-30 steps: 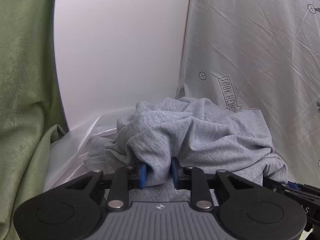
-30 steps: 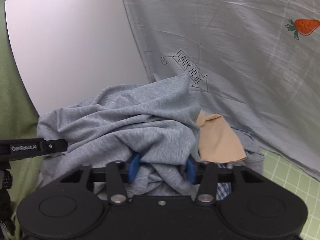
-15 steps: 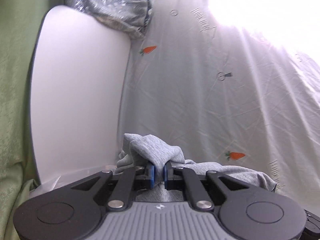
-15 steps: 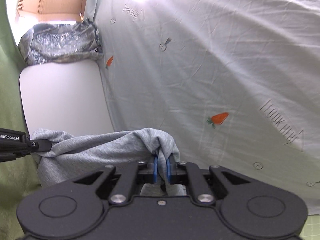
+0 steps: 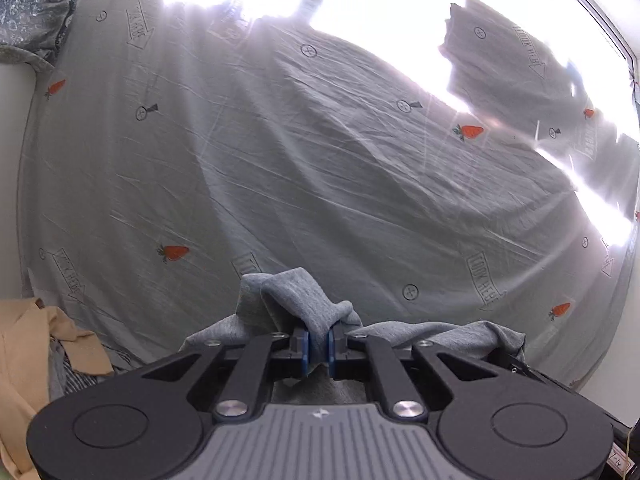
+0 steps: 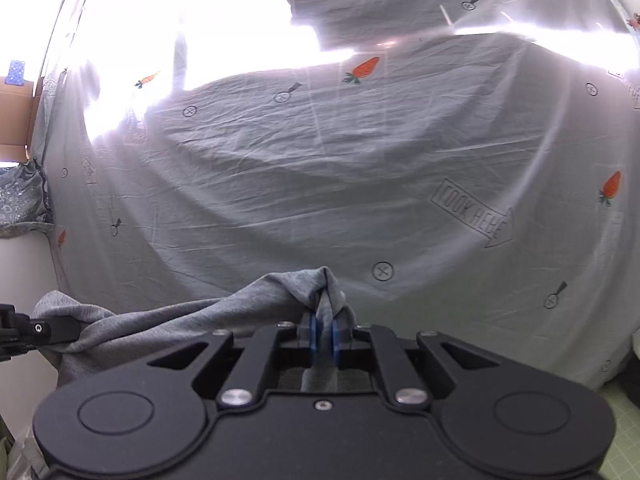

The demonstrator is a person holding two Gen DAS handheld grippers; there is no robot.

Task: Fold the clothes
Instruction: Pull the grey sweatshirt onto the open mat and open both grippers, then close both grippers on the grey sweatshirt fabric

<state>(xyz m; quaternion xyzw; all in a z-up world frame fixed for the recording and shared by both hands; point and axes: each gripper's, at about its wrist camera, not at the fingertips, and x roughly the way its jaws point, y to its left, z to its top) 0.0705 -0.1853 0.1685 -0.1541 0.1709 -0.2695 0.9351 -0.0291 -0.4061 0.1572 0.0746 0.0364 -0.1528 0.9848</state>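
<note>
A grey heathered garment [image 5: 296,296] is held up above a bed. My left gripper [image 5: 318,346] is shut on a bunched fold of it. My right gripper [image 6: 324,338] is shut on another fold of the same garment [image 6: 200,320], which stretches leftward to the left gripper's finger [image 6: 40,330] at the frame's left edge. In the left wrist view the cloth runs right along the gripper body [image 5: 460,330]. The rest of the garment hangs below, hidden by the gripper bodies.
A grey bedsheet [image 5: 320,160] printed with carrots and "LOOK HERE" arrows spreads ahead, with strong window glare at the far side. A pile of tan and striped clothes [image 5: 36,344] lies low left. A cardboard box [image 6: 16,120] and grey patterned bundle [image 6: 20,200] stand at left.
Both grippers closed on the grey garment, lifted it off the pile and swung up and forward over the bedsheet. The clothes pile dropped out of the centre of view.
</note>
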